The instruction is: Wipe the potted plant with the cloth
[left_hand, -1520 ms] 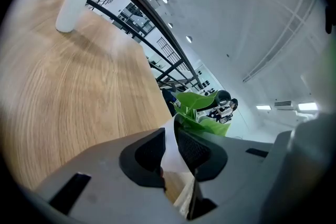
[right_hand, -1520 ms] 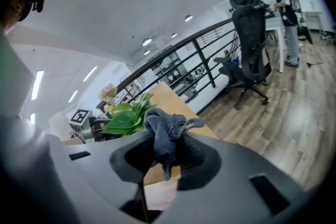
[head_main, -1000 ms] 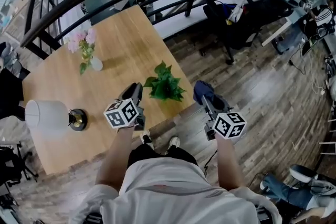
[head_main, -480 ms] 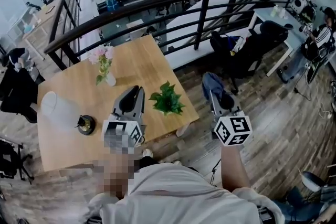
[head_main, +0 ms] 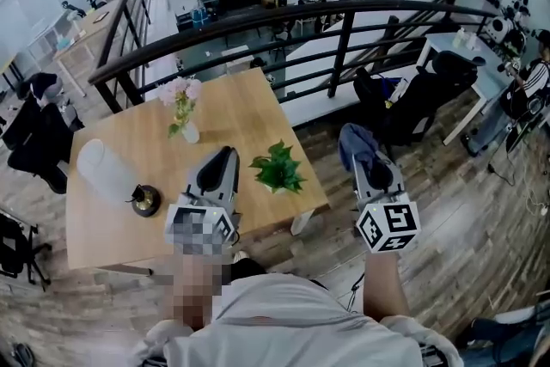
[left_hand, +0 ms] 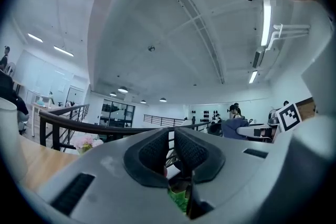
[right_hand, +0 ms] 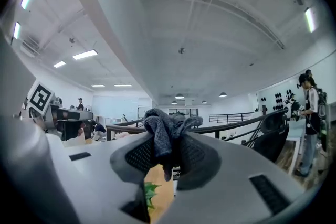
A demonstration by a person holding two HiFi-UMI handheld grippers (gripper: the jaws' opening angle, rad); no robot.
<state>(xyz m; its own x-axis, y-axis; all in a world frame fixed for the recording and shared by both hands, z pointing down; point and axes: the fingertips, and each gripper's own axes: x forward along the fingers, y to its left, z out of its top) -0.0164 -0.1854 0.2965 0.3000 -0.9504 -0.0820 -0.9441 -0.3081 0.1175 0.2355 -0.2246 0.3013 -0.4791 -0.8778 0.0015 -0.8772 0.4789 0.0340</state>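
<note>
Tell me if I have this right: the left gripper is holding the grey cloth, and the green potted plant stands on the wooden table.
Not quite: the right gripper holds the cloth, as the right gripper view shows. The left gripper has nothing between its jaws, which have just been closing. The potted plant does stand on the wooden table.

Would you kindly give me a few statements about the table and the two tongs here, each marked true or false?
1. The right tongs grip a grey cloth. True.
2. The left tongs hold the potted plant. False: nothing is between them; the plant stands on the wooden table.
3. A vase of pink flowers stands on the table. True.
4. The cloth is touching the plant's leaves. False: it is held well apart from the plant, to its right in the head view.
</note>
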